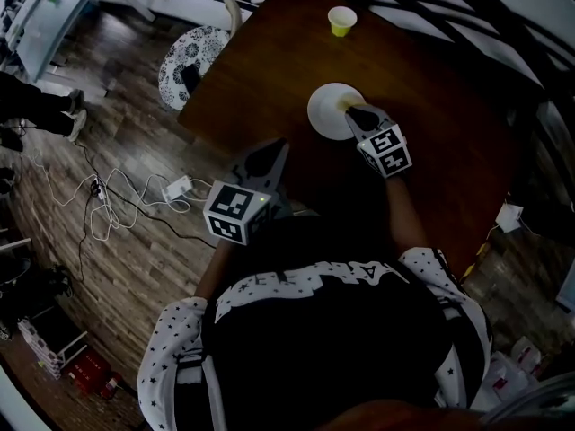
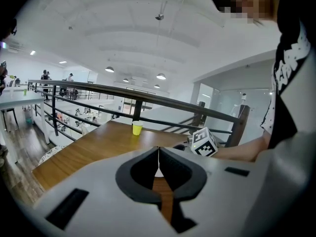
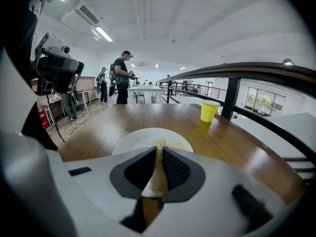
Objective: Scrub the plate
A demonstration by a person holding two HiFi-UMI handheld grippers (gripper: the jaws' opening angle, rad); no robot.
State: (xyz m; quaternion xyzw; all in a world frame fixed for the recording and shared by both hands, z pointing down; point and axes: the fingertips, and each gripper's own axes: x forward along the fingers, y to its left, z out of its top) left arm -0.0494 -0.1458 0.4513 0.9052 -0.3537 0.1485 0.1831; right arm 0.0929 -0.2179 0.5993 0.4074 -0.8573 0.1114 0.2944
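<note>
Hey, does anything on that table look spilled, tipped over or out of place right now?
Nothing stands out. The plate lies flat, the cup stands upright well apart from it, and no spill shows. The right claw grips a tan pad over the plate. Only loose cables sprawl on the floor beside the table.

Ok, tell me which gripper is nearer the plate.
Right. The right gripper is over the plate, shut on a pad; the left gripper hangs by the table edge.

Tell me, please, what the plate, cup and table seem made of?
Plate: white, smooth, slightly glossy; ceramic or melamine.
Cup: plain yellow, thin-walled; probably paper or plastic.
Table: brown with grain lines and sheen; varnished wood or veneer.
</note>
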